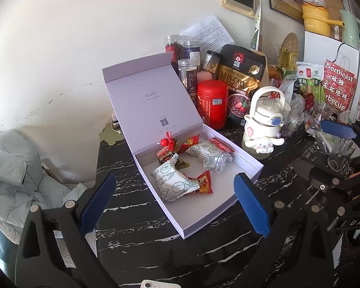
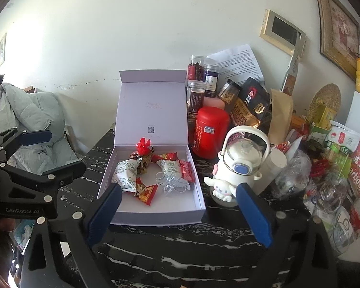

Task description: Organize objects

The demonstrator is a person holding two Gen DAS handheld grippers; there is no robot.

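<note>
A lavender gift box (image 1: pixel 199 223) (image 2: pixel 156 216) lies on the black marbled table (image 1: pixel 156 252) (image 2: pixel 180 252) with its lid (image 1: pixel 146 96) (image 2: pixel 153 103) standing upright. Inside lie white wrapped pastries (image 1: pixel 172 182) (image 2: pixel 124 172), red snack packets (image 1: pixel 204 184) (image 2: pixel 145 192), a red pinwheel trinket (image 1: pixel 166 141) (image 2: pixel 142 146) and a clear plastic piece (image 1: pixel 218 162) (image 2: pixel 170 182). My left gripper (image 1: pixel 175 176) hovers open before the box's near corner, holding nothing. My right gripper (image 2: pixel 178 187) is open before the box's front wall, also holding nothing. Each gripper shows at the edge of the other's view.
A white cartoon-dog bottle (image 1: pixel 264 124) (image 2: pixel 240 165) and a red canister (image 1: pixel 212 103) (image 2: pixel 210 134) stand right of the box. Jars, a black oat bag (image 1: pixel 242 76) and heaped packets crowd the back right. A grey jacket (image 1: pixel 12 168) (image 2: pixel 31 120) lies off the table's left edge.
</note>
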